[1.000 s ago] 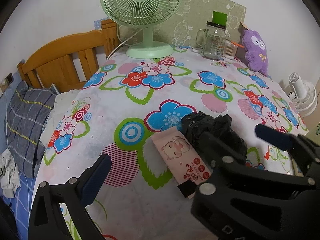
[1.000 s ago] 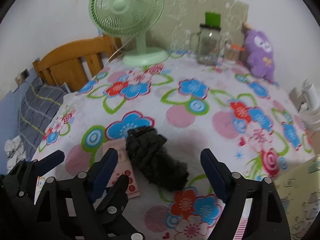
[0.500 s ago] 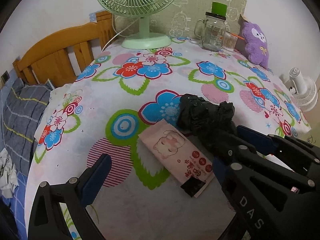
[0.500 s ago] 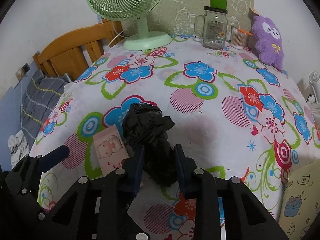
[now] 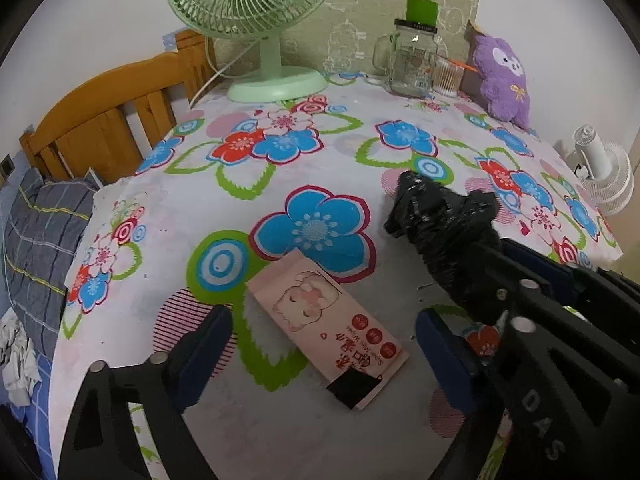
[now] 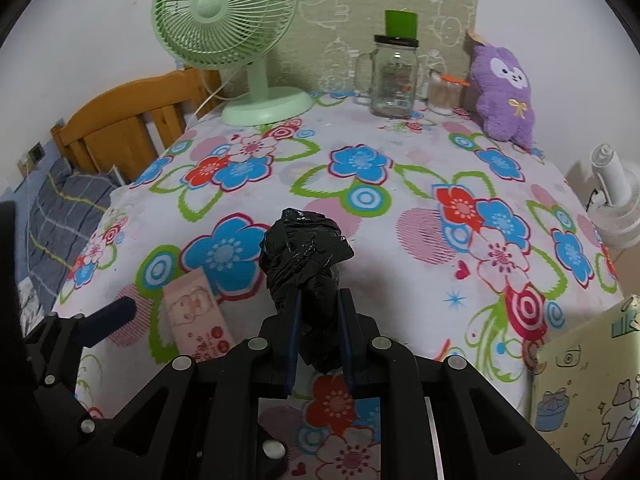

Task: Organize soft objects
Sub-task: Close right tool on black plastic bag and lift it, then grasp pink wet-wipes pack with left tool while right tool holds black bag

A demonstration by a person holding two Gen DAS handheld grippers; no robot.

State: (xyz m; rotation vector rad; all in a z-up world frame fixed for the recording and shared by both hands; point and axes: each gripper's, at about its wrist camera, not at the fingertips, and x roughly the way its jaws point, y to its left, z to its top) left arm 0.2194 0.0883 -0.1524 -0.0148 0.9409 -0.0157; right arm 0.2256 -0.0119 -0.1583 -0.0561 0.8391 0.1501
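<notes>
Your right gripper (image 6: 319, 336) is clamped tight on the crumpled black plastic bag (image 6: 306, 256), blue pads squeezing its lower end while the bunched top sticks out past the fingertips toward 12 o'clock. From the left wrist view the same bag (image 5: 444, 224) sits at about 3 o'clock of the frame centre, with your right tool's black frame coming in from the lower right corner. Your left gripper (image 5: 324, 344) has just been closing in a bit but its jaws are apart, and the pink wet wipes pack (image 5: 324, 320) lies flat on the flowered tablecloth (image 5: 280, 184) between them, pads not touching it. In the right wrist view the pack (image 6: 196, 316) is just beside the bag, at around 9 o'clock of it. Way back at 12 o'clock you've got the green desk fan (image 6: 228, 36), a glass mason jar mug (image 6: 394, 76) with a green cap, and a purple plush toy (image 6: 502, 88) over at roughly 2 o'clock, all well apart from your grippers.
</notes>
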